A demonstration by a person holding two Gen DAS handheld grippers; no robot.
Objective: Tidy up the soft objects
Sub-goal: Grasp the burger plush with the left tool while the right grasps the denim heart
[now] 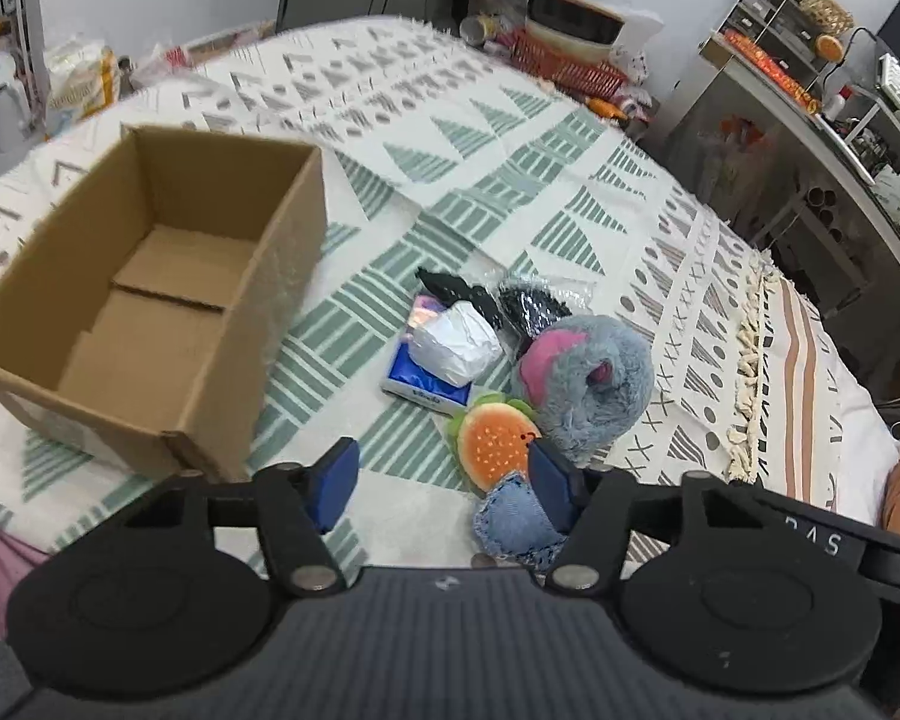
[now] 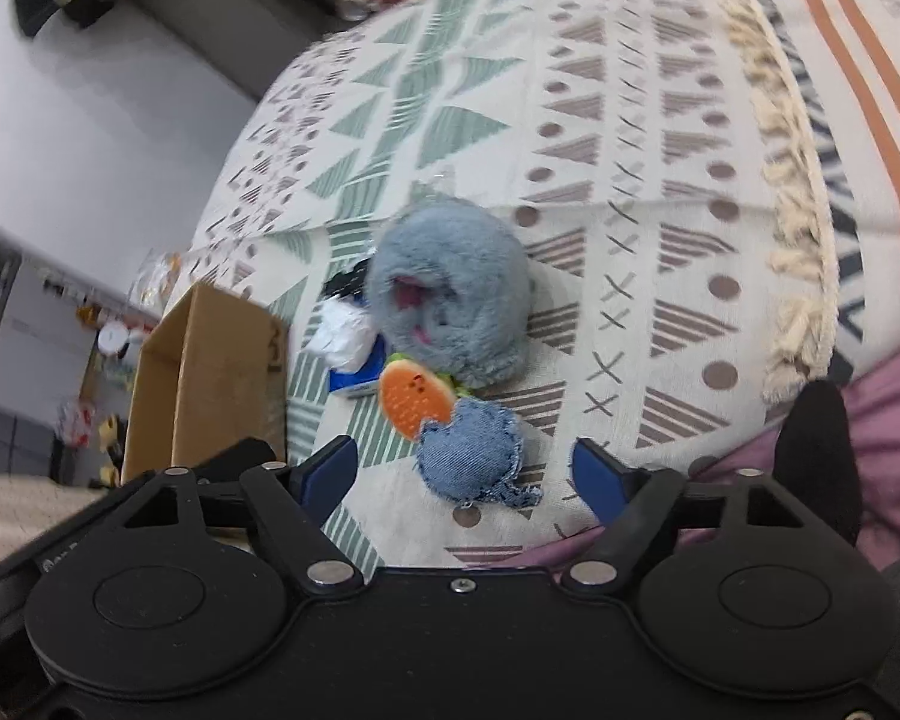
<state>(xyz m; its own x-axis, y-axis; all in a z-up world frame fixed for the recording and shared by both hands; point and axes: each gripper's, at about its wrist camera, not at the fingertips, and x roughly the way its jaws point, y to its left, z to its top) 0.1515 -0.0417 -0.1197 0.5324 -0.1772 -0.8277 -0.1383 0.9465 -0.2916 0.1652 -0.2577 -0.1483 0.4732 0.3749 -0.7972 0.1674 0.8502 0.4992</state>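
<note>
An empty cardboard box (image 1: 150, 294) waits at left on the patterned bedspread (image 1: 510, 138), likely for the soft toys heaped just right of it: burger plush (image 1: 492, 444), denim pouch (image 2: 471, 456), grey fluffy toy (image 1: 588, 384). Left claw (image 1: 444, 486) and right claw (image 2: 468, 474) hover low, jaws apart, holding nothing.

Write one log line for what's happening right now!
left gripper: open, empty | right gripper: open, above denim pouch | cardboard box: empty | soft toys: on blanket
</note>
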